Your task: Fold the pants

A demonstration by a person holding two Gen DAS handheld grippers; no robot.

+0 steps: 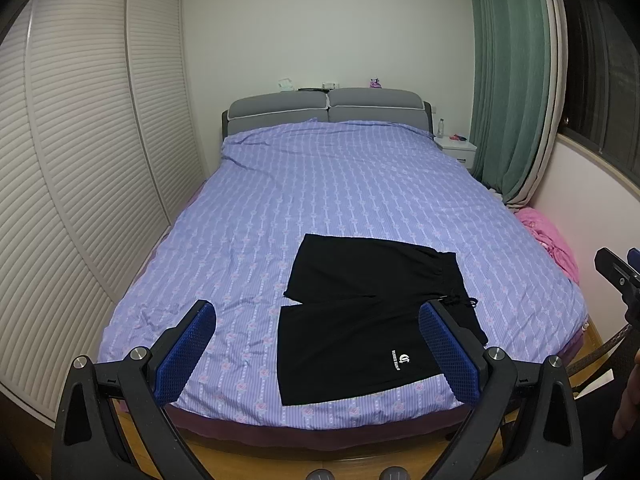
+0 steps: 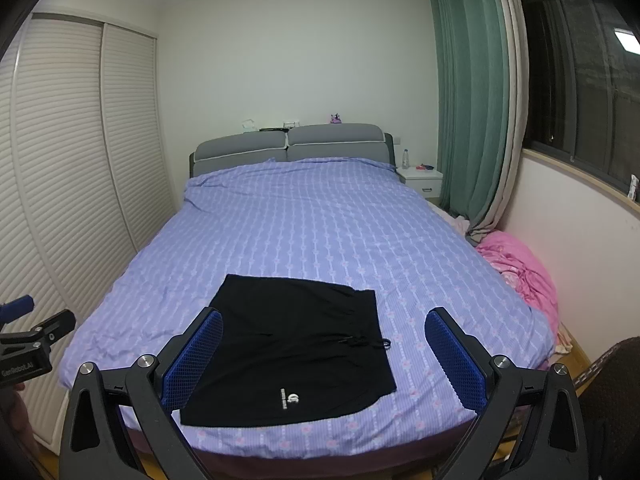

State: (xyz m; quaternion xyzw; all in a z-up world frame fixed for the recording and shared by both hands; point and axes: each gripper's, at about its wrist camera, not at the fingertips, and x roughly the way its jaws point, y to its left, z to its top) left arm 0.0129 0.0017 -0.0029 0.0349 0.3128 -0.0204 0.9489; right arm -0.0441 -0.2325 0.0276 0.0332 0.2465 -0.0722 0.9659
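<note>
A bed (image 2: 320,220) with a purple striped cover and a grey padded headboard (image 2: 288,144) stands against a white wall. White louvred wardrobe doors (image 2: 72,160) line its left; a white nightstand (image 2: 422,180), green curtains (image 2: 468,92) and a dark window (image 2: 580,80) are on its right.

We saw matt black cloth shorts (image 1: 360,320) on a striped cotton-like bedsheet (image 1: 320,184), and gripper pads (image 1: 188,352) of rough blue mesh.

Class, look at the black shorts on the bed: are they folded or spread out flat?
Spread flat. The black shorts lie unfolded on the bed, both legs side by side, waistband and drawstring visible. Neither tool touches them.
</note>
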